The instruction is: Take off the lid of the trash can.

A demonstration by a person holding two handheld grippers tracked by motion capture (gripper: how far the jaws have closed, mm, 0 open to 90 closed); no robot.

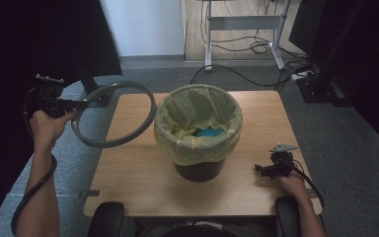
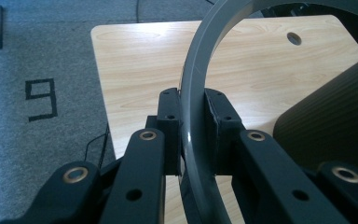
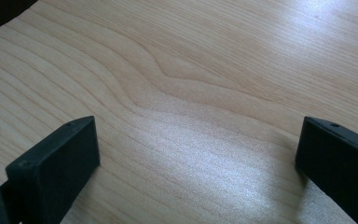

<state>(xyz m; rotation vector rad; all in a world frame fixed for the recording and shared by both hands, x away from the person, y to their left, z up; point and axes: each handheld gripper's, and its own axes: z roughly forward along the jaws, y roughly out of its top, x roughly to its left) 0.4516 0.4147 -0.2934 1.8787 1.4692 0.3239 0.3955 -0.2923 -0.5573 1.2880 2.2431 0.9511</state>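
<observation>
Ring (image 1: 113, 113) overhangs table's (image 1: 143, 190) left edge, beside bin (image 1: 198, 129).

High view dim, corners and left and right edges nearly black; brightest patch at top centre, pale wall and floor. Bin (image 1: 198, 133) casts soft shadow toward lower frame. Left gripper view sharp, evenly lit; glossy streak on grey ring (image 2: 196, 93). Right gripper view: broad glare on table (image 3: 205, 154), near jaws slightly soft.
</observation>
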